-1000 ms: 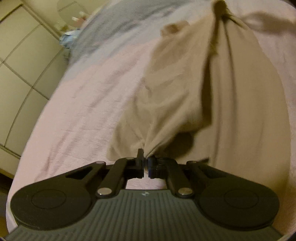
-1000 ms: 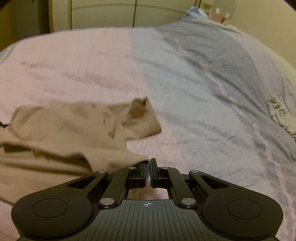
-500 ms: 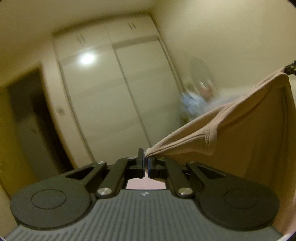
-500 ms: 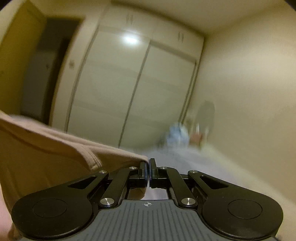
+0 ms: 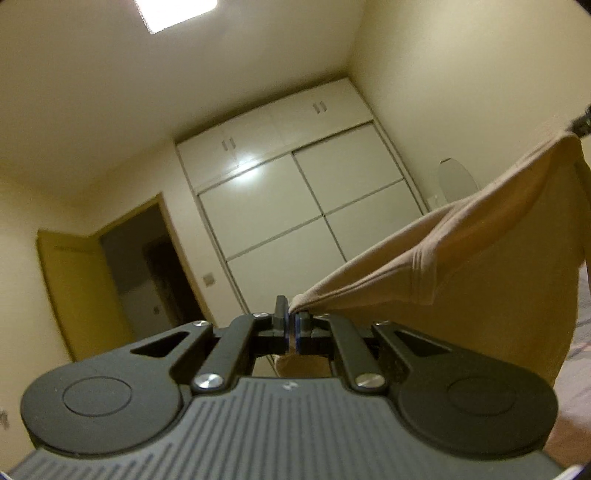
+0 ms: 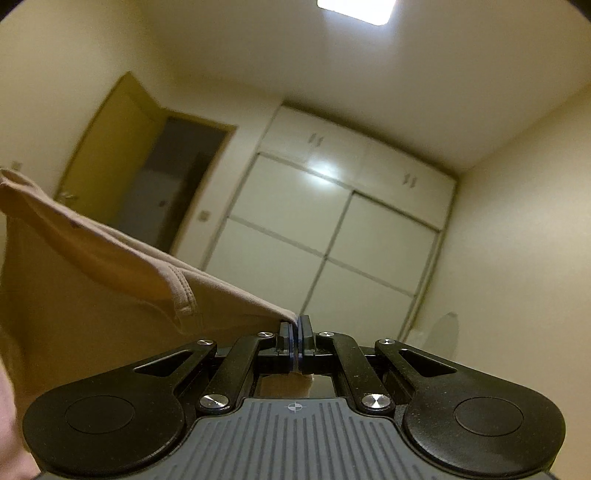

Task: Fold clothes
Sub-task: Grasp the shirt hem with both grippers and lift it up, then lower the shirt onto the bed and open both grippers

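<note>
Both your cameras tilt up at the room: a cream ceiling with a bright square ceiling light (image 5: 175,13), pale walls, and a white built-in wardrobe (image 5: 295,206) with sliding panels and small top cupboards. Left of it stands an open yellow-framed doorway (image 6: 177,184), dark inside. At the far right edge of the left wrist view you catch a sliver of the pink bed cover (image 5: 581,332); the right wrist view shows none of it.

Your left claw (image 5: 291,325) is clamped on a corner of the beige knit T-shirt (image 5: 498,266), cloth bunched between the pads. From there the top edge runs up and to the right, pulled fairly taut, and the body hangs down below it. Your right claw (image 6: 295,328) pinches the opposite corner, the edge climbing up and to the left. So the long axis spans between your two claws, garment held in the air.

The left view shows the right claw's dark tip at the far corner; the right view leaves the left claw out of frame. A stitched hem (image 6: 183,295) shows in both.
</note>
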`<state>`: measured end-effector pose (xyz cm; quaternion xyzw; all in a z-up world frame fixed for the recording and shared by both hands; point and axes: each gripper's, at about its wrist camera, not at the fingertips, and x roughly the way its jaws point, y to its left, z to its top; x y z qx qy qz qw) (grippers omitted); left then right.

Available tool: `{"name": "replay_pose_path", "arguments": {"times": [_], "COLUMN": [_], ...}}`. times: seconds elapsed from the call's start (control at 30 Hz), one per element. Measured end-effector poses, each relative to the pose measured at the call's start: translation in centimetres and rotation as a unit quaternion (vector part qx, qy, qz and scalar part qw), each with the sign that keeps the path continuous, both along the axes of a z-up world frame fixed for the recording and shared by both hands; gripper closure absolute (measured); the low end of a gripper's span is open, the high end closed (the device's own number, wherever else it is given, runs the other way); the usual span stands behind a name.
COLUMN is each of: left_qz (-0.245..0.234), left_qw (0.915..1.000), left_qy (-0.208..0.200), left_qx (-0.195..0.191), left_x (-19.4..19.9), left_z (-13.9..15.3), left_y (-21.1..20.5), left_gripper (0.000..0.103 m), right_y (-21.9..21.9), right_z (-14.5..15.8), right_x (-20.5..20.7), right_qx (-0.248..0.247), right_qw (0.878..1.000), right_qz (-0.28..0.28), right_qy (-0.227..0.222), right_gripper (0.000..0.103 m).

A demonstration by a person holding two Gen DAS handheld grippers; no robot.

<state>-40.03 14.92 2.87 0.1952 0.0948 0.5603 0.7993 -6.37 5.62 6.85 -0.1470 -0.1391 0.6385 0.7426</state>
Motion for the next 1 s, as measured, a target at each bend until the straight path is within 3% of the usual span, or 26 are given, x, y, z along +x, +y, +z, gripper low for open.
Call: {"name": "replay_pose_path", "arguments": {"times": [0.17,0.3,0.43,0.47,0.57,0.7,0.77,0.87,0.97,1.0], "left_qz": [0.025,0.043,0.035,0.033,0.024,0.013,0.017,0.032,0.044,0.053], "left_qw": [0.9982,0.9979,0.9982,0.9972,0.9875,0.962,0.9448,0.9244,0.9018,0.8954], "left_qy": [-0.037,-0.023,-0.005,-0.003,0.002,0.007,0.023,0.062,0.099,0.111], "left_qx": [-0.04,-0.044,-0.048,-0.067,-0.156,-0.272,-0.326,-0.375,-0.418,-0.428], "left_x": [-1.5,-1.6,-1.0,-0.7,0.1,1.2,2.5,5.2,7.4,7.6], "left_z": [-1.1,1.7,4.9,4.4,0.4,-5.0,-10.2,-19.6,-28.1,-30.2], "left_y": [-8.4,-13.2,-12.3,-10.5,-2.4,8.4,14.9,24.0,30.1,30.9], "left_gripper": [0.1,0.099,0.099,0.099,0.099,0.099,0.099,0.098,0.094,0.093], "right_y": [-5.8,-8.9,-8.4,-7.7,-3.0,7.6,13.5,22.5,29.0,30.4], "right_z": [-1.9,-0.9,1.1,1.5,1.0,-4.4,-9.2,-17.6,-26.8,-29.4], "right_x": [0.4,1.8,2.8,3.1,4.1,5.2,5.2,5.6,6.9,7.2], "right_qx": [-0.04,-0.059,-0.064,-0.067,-0.105,-0.219,-0.272,-0.334,-0.388,-0.404], "right_qw": [0.998,0.995,0.993,0.993,0.988,0.97,0.957,0.938,0.908,0.896], "right_qz": [0.046,0.078,0.096,0.099,0.102,0.083,0.066,0.021,-0.033,-0.05], "right_qy": [0.005,0.013,0.018,0.02,0.037,0.064,0.072,0.088,0.156,0.179], "right_gripper": [0.103,0.103,0.103,0.103,0.103,0.103,0.103,0.103,0.102,0.096]}}
